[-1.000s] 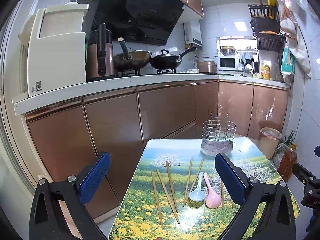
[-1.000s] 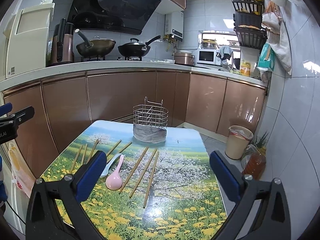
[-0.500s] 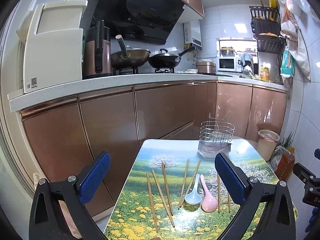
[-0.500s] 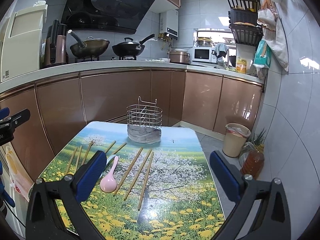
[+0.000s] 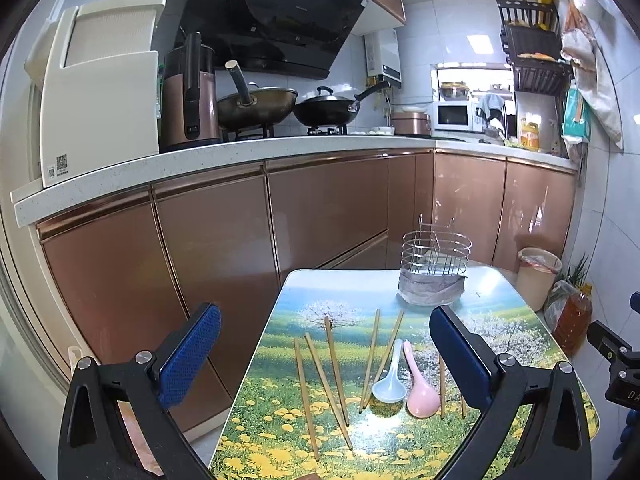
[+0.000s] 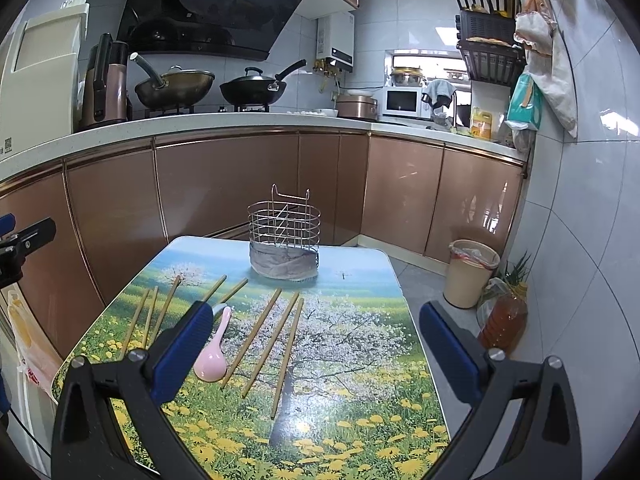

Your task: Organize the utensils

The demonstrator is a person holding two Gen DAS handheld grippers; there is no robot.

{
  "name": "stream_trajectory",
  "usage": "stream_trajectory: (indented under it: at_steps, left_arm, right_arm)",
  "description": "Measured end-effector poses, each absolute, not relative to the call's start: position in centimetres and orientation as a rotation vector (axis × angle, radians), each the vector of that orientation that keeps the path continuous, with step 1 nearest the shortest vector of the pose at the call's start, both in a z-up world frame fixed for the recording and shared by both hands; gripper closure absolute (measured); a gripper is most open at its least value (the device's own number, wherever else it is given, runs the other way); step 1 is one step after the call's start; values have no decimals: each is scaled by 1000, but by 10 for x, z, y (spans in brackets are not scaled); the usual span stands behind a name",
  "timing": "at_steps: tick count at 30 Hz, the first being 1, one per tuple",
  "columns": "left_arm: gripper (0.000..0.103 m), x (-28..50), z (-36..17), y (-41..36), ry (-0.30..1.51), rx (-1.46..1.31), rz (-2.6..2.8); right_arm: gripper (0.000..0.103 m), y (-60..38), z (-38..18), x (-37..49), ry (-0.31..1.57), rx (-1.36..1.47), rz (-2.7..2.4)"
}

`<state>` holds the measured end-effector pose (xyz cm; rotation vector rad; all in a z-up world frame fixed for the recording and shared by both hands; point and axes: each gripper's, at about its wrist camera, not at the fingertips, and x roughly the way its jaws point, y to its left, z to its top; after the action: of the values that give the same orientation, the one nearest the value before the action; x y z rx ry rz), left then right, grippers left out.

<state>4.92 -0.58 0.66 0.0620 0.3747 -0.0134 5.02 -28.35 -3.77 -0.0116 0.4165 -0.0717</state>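
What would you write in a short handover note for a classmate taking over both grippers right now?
Left gripper: open, empty, above the table's near end.
Right gripper: open, empty, also above the table.
Wire utensil holder: upright at the far end, appears empty.
Chopsticks: loose on the table, in groups.
Pink spoon and white spoon: side by side among them.
Done: nothing sorted.
Left: move every chopstick and both spoons into the holder.

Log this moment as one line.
left gripper open, empty | right gripper open, empty | chopsticks, spoons on table | wire holder empty
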Motion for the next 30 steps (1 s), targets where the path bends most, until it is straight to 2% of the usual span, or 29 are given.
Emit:
stream_trajectory:
  at_steps: [30]
  left_arm:
    - [0, 82, 4, 0, 424, 53, -23]
  right_arm:
    - [0, -290, -49, 76, 463, 2, -81]
